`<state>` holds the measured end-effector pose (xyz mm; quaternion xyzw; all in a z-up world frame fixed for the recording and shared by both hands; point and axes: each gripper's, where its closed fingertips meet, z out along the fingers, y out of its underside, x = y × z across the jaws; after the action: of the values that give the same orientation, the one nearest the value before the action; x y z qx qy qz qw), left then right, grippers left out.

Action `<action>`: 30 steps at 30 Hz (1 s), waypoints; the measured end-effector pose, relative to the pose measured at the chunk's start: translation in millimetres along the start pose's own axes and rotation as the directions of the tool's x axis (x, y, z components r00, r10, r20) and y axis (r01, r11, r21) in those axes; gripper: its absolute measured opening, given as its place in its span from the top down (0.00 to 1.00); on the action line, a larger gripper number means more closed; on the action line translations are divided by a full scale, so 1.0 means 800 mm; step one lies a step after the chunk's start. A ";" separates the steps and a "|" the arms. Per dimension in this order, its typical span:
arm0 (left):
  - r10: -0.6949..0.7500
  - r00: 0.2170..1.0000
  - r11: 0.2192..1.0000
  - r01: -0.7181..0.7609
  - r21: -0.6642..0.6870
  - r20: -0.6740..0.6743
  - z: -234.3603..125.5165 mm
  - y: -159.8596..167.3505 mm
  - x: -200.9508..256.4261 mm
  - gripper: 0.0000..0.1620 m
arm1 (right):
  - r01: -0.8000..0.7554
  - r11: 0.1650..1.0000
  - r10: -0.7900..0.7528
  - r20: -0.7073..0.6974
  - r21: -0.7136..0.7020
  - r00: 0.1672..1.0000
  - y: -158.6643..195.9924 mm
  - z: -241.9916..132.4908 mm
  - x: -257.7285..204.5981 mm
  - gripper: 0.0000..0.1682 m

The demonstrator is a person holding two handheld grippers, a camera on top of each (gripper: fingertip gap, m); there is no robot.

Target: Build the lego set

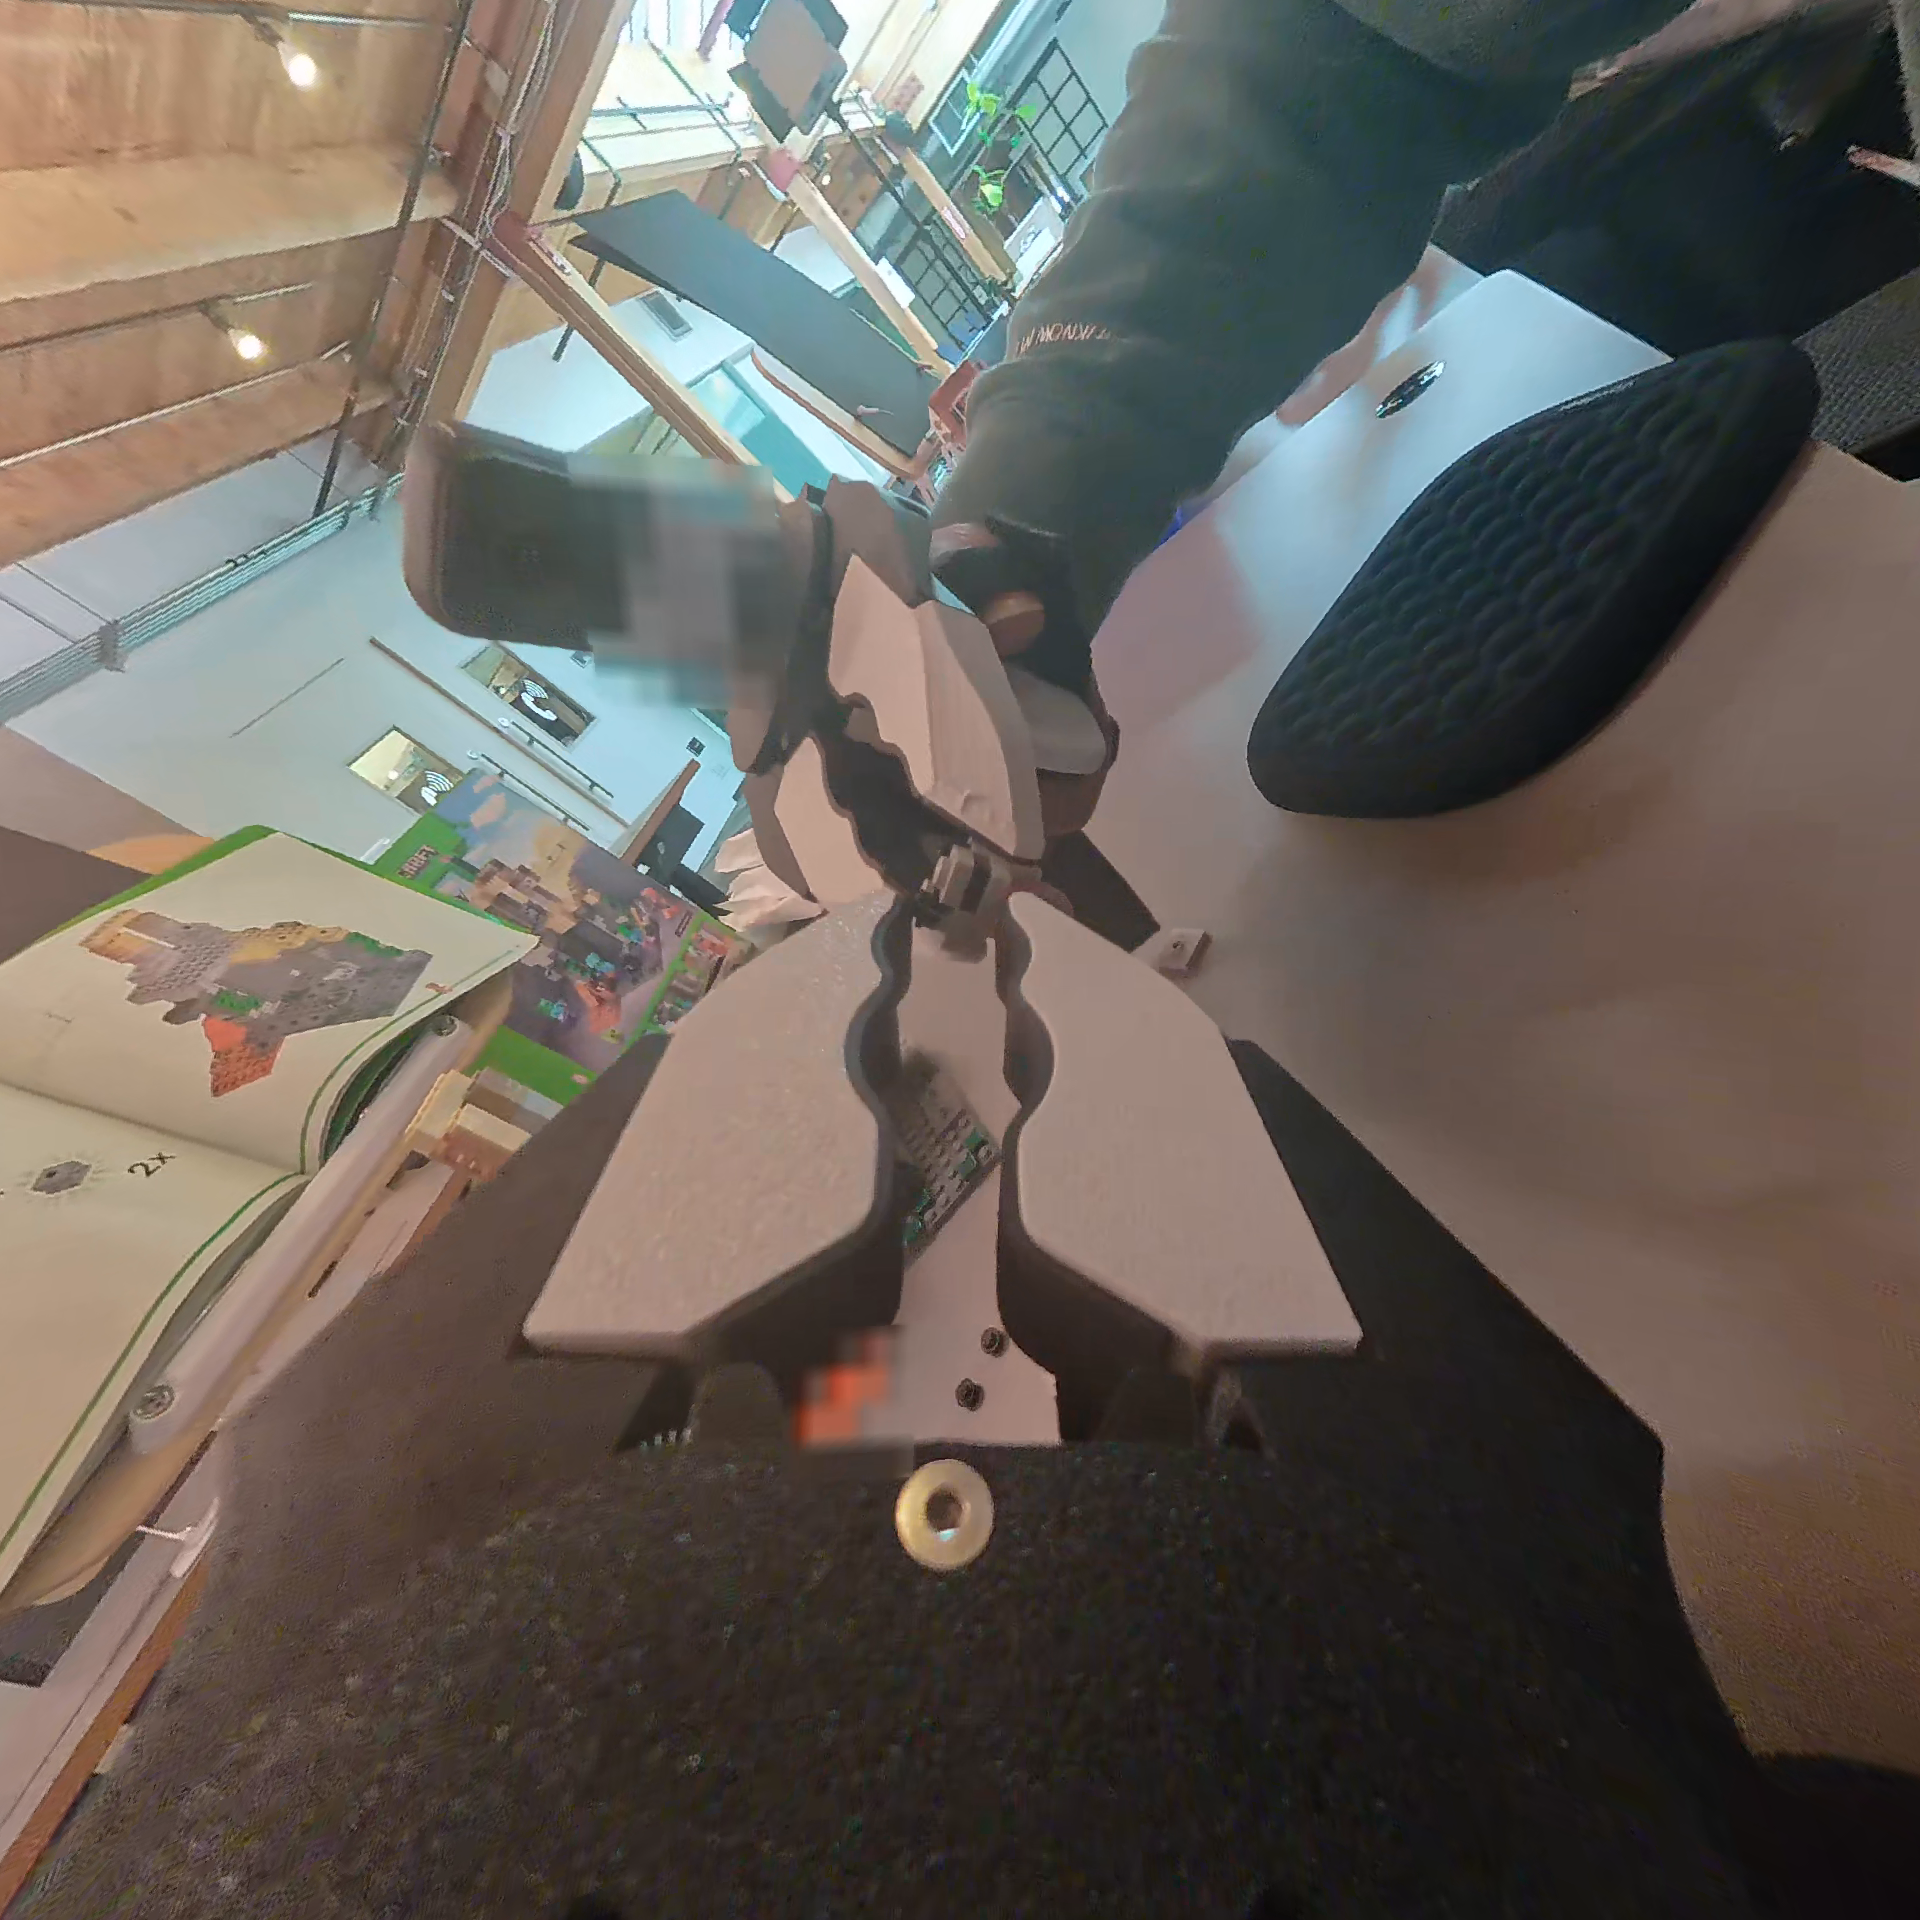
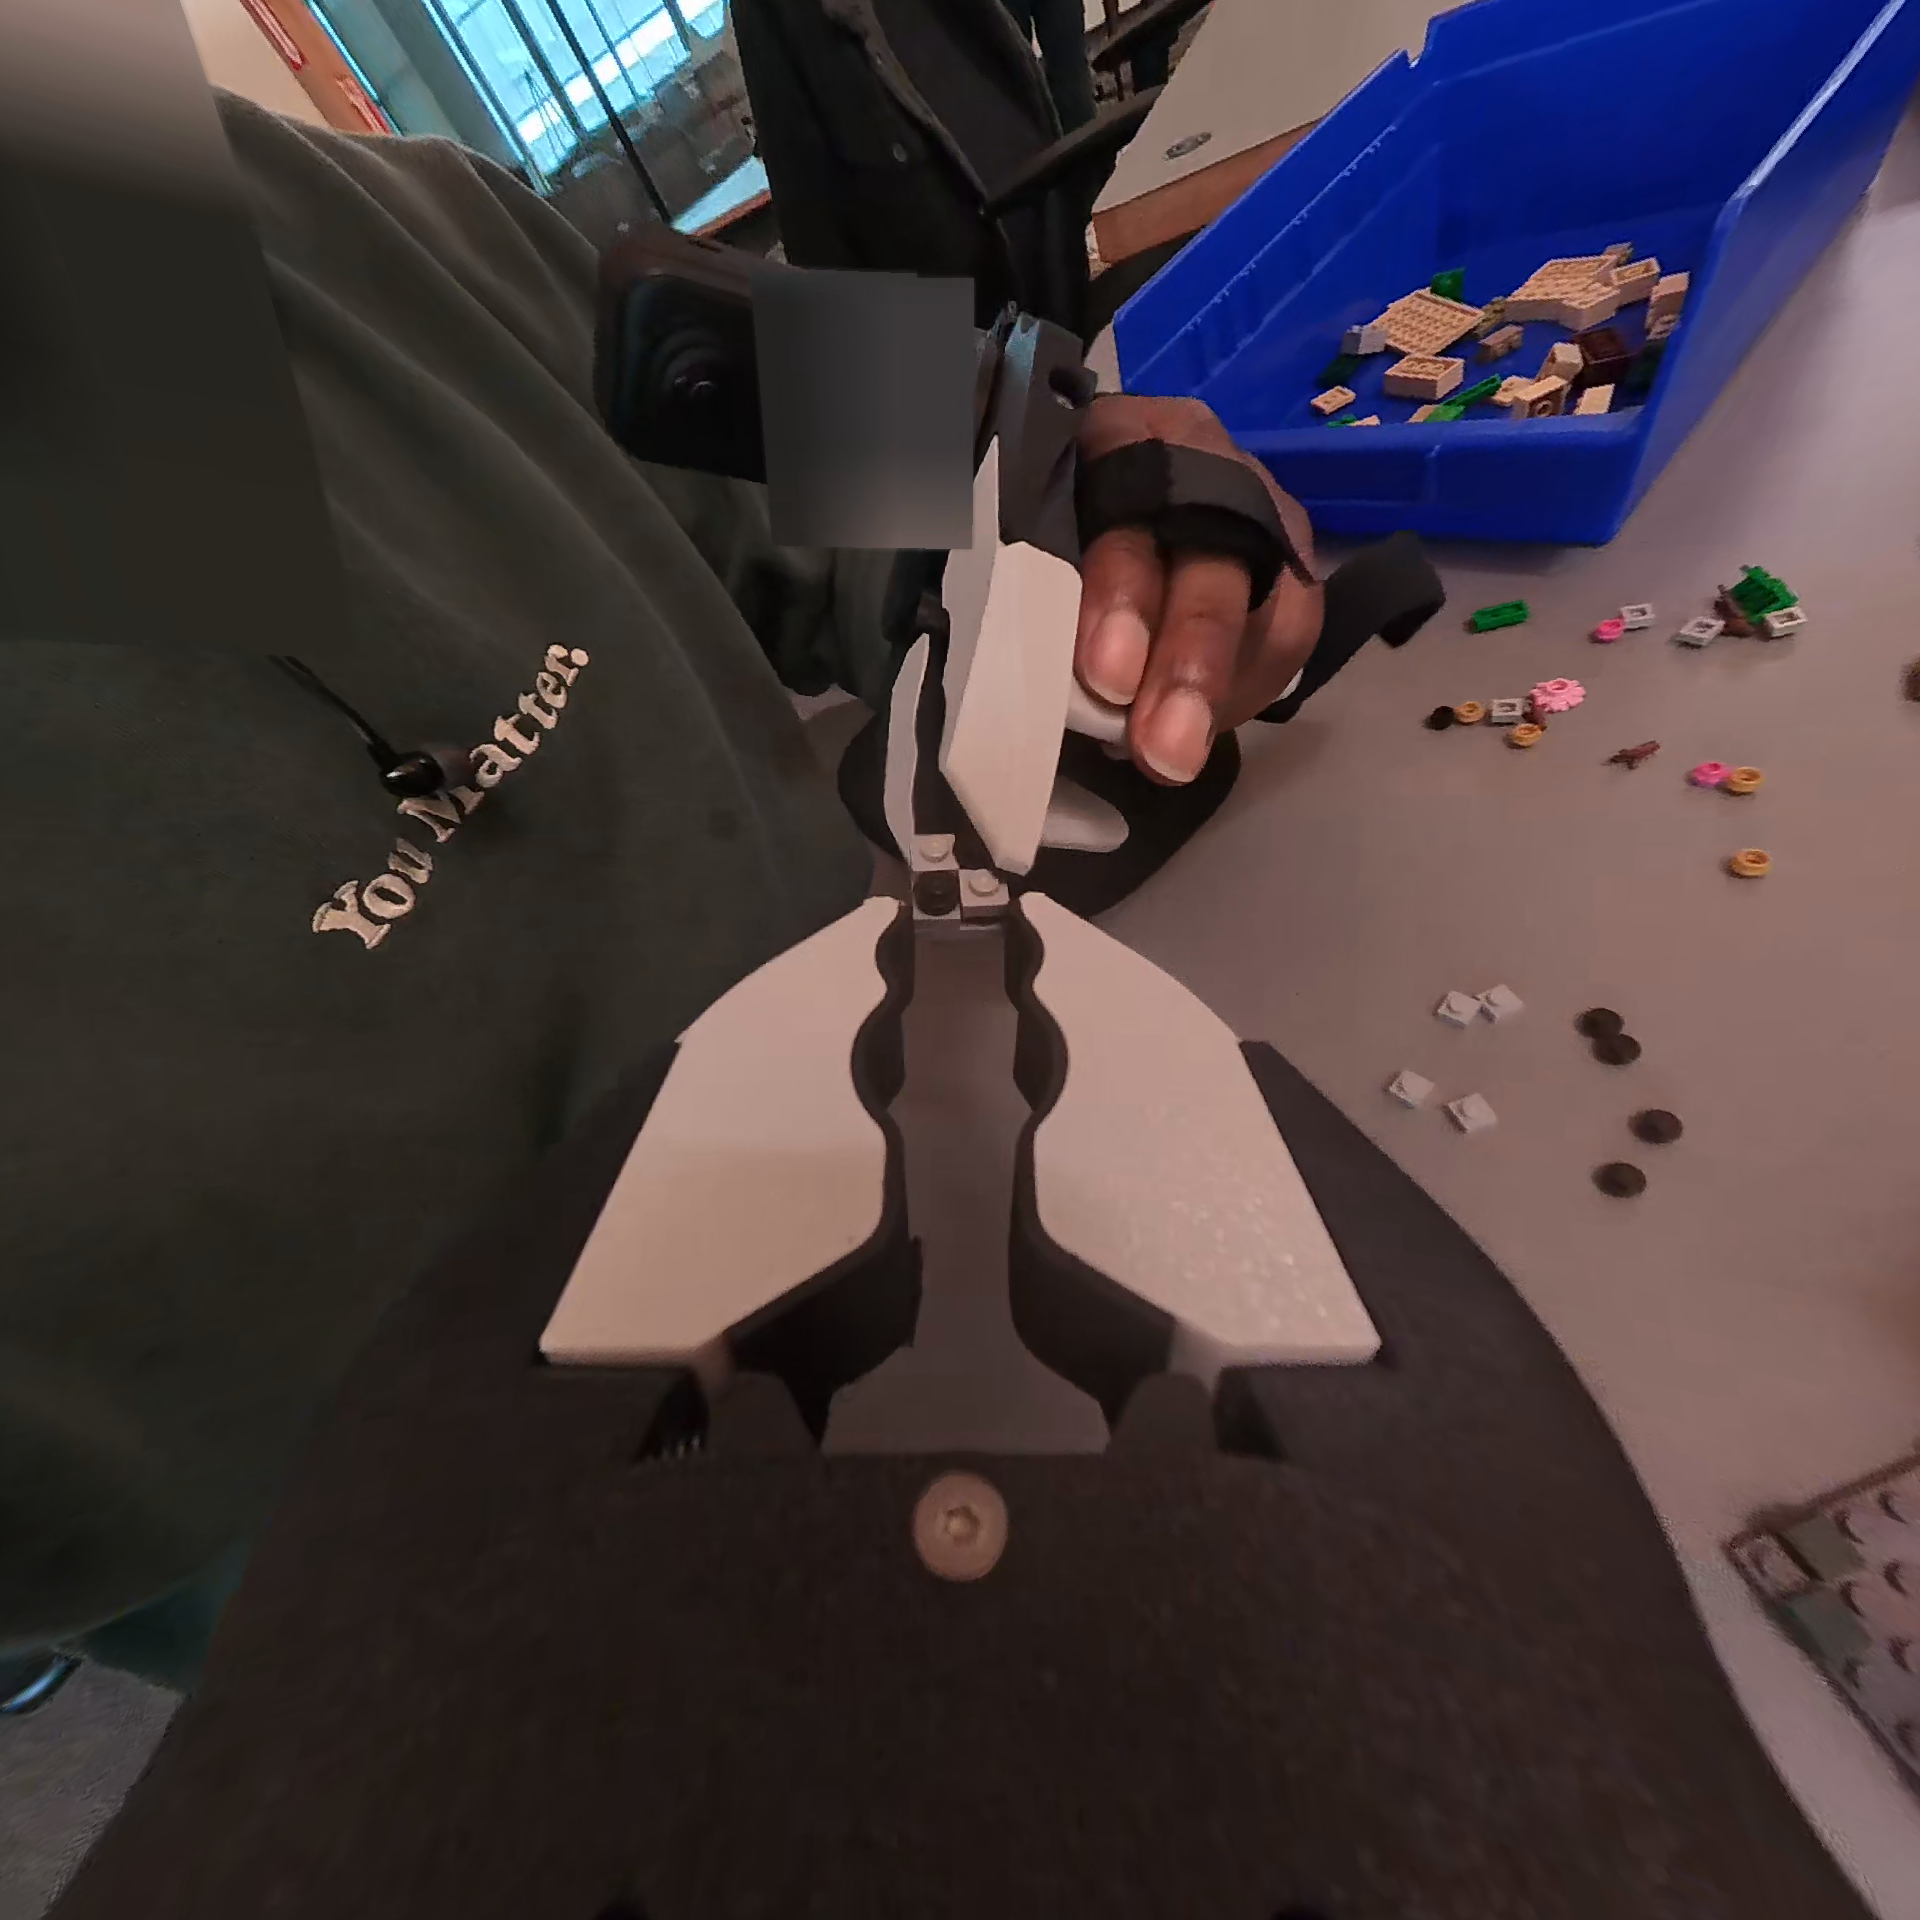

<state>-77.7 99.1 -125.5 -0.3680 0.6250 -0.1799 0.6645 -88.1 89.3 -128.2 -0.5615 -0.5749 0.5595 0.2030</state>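
Both grippers meet tip to tip in the air over the table. In the right wrist view, my right gripper (image 2: 958, 916) is shut on a small grey lego assembly (image 2: 982, 888) with a black round stud on it. My left gripper (image 2: 948, 844) comes in from above, held by a gloved hand, and is shut on the same assembly's upper end. In the left wrist view, my left gripper (image 1: 956, 925) pinches the grey assembly (image 1: 961, 888), with my right gripper (image 1: 940, 878) opposite. A grey baseplate (image 2: 1849, 1579) lies at the lower right.
A blue bin (image 2: 1507, 488) with tan and green bricks stands at the back right. Small loose pieces (image 2: 1548, 717) are scattered on the grey table. An open instruction booklet (image 1: 208, 1060) and the set's box (image 1: 592, 935) stand left. A black padded rest (image 1: 1538, 582) lies right. Both grippers' tips are close together, under 4 cm apart. The grey baseplate (image 2: 1849, 1579) is about 20 cm from both grippers' fingertips. The left camera catches it too, in the left wrist view (image 1: 961, 1155).
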 end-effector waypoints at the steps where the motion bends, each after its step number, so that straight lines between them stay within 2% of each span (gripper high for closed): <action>1: 0.004 1.000 1.000 -0.004 -0.002 0.001 0.000 0.000 0.000 0.91 | -0.015 1.000 0.015 0.008 0.007 1.000 0.000 0.000 -0.001 0.90; 10: -0.034 0.999 0.999 0.033 -0.020 -0.031 -0.001 -0.005 0.004 0.92 | -0.083 0.995 0.080 0.074 0.045 0.994 0.001 0.002 -0.008 0.90; 30: -0.260 0.957 0.963 0.247 -0.104 -0.126 0.000 -0.004 0.012 0.92 | -0.238 0.958 0.199 0.223 0.160 0.954 0.002 0.002 -0.014 0.90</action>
<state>-75.2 90.1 -130.1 -0.4603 0.6244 -0.2614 0.5744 -85.3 78.8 -125.9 -0.5401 -0.4723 0.6842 0.1309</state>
